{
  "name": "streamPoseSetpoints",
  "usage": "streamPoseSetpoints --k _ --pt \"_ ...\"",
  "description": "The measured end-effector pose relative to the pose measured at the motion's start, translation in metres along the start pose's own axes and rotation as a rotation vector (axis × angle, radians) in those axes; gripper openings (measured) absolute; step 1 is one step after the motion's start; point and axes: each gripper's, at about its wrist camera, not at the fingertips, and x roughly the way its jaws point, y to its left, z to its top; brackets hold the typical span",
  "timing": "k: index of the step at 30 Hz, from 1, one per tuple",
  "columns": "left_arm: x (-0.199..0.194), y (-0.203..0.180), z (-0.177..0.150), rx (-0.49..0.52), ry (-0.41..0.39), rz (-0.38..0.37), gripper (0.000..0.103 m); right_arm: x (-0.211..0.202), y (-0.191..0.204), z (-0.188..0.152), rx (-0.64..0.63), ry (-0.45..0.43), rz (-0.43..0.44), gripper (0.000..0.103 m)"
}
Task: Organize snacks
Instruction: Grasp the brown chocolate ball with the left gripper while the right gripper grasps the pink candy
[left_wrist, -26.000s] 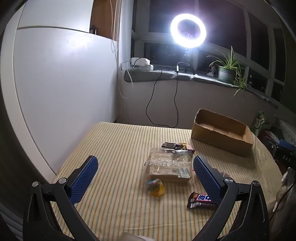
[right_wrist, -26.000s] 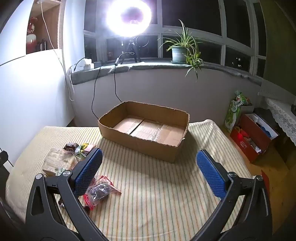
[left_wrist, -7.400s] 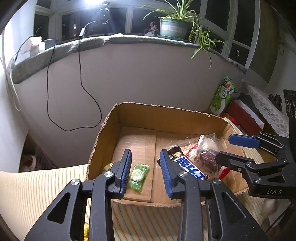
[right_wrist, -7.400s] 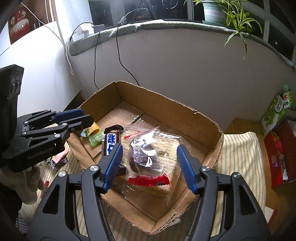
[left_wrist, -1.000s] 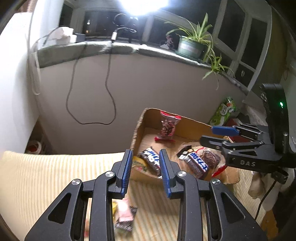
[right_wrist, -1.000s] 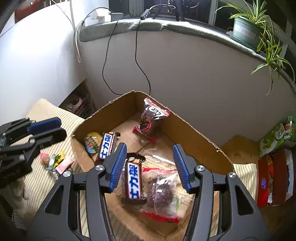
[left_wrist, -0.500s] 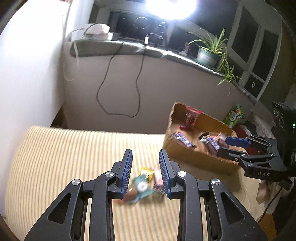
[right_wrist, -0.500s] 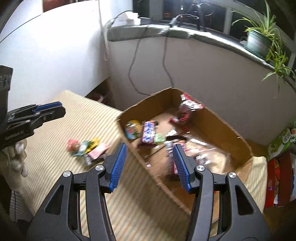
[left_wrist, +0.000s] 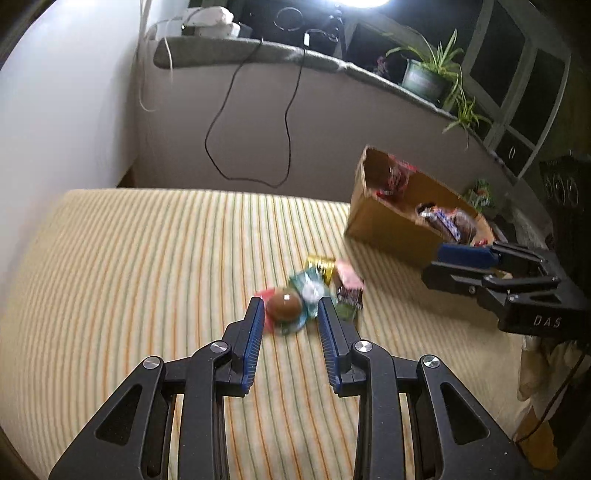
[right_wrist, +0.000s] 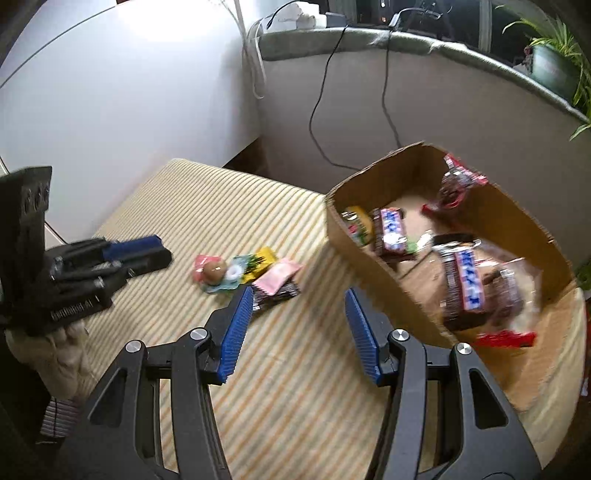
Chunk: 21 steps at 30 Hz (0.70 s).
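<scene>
A small heap of loose snacks lies on the striped tablecloth (left_wrist: 129, 258): a round brown candy (left_wrist: 283, 305) (right_wrist: 215, 270), a green packet (left_wrist: 308, 287), a yellow packet (left_wrist: 320, 266) and a pink packet (left_wrist: 347, 278) (right_wrist: 277, 277). My left gripper (left_wrist: 290, 310) is open and empty, its tips either side of the brown candy just short of it. My right gripper (right_wrist: 298, 295) is open and empty above the cloth between the heap and the cardboard box (right_wrist: 388, 280). The box holds chocolate bars (right_wrist: 389, 229) and bagged snacks (right_wrist: 456, 184).
The box (left_wrist: 384, 229) stands at the table's far right edge. A white wall lies to the left, a grey sill with cables (left_wrist: 251, 122) and a potted plant (left_wrist: 424, 77) behind. The right gripper shows in the left wrist view (left_wrist: 461, 264).
Both grippers have moved away from the box toward the loose heap. My left gripper has dropped closer, so the brown candy now sits between its tips.
</scene>
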Motion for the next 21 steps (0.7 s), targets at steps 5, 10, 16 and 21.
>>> streamPoseSetpoints --k 5,10,16,21 --pt "0.009 -0.001 -0.005 0.02 0.019 -0.001 0.028 0.018 0.005 0.0 0.045 0.018 0.023 0.055" --pt "0.015 -0.006 -0.006 0.064 0.024 0.012 0.028 0.037 0.003 0.004 0.114 0.036 0.018 0.054" --pt "0.023 -0.007 -0.005 0.097 0.028 0.032 0.029 0.058 0.003 0.011 0.177 0.058 0.026 0.051" --pt "0.033 -0.011 -0.004 0.13 0.036 0.056 0.029 0.074 0.005 0.017 0.2 0.084 0.025 0.049"
